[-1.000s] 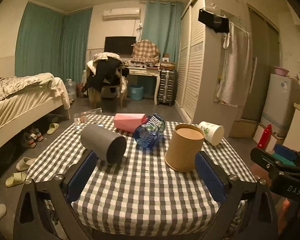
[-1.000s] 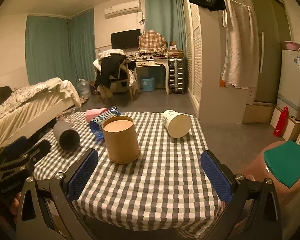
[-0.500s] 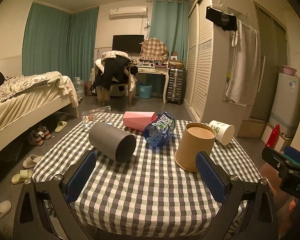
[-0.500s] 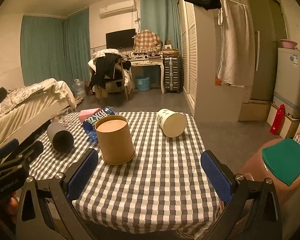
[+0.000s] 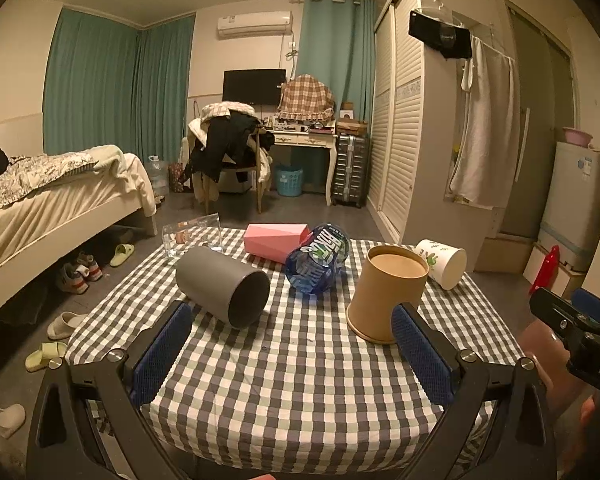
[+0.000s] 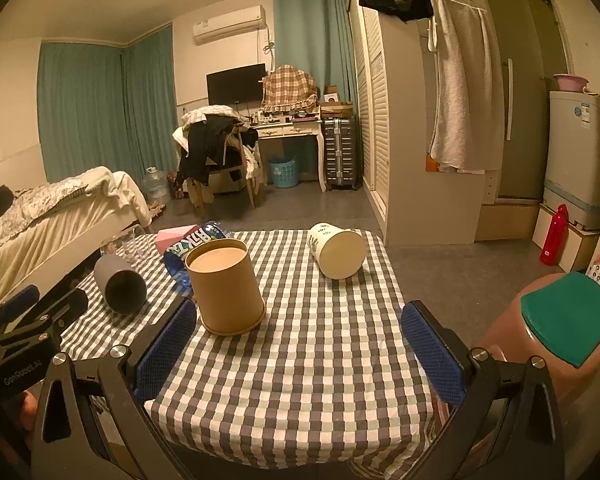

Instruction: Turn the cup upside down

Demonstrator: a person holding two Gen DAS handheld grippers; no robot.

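Observation:
A tan paper cup (image 5: 388,292) stands upside down, wide rim on the checked tablecloth (image 5: 300,380); it also shows in the right wrist view (image 6: 226,288). A grey cup (image 5: 224,286) lies on its side at the left, also in the right wrist view (image 6: 120,286). A white cup with green print (image 5: 444,262) lies on its side at the far right, also in the right wrist view (image 6: 338,250). My left gripper (image 5: 292,352) is open and empty at the near table edge. My right gripper (image 6: 296,352) is open and empty, near the tan cup.
A blue water bottle (image 5: 318,260) and a pink box (image 5: 274,240) lie at the back of the table, with a clear glass container (image 5: 190,236) at the back left. A pink stool with a teal top (image 6: 560,328) stands right of the table. A bed (image 5: 40,208) is left.
Both grippers have drawn back and risen a little from the table, so the cups look slightly farther. Nothing on the table has moved.

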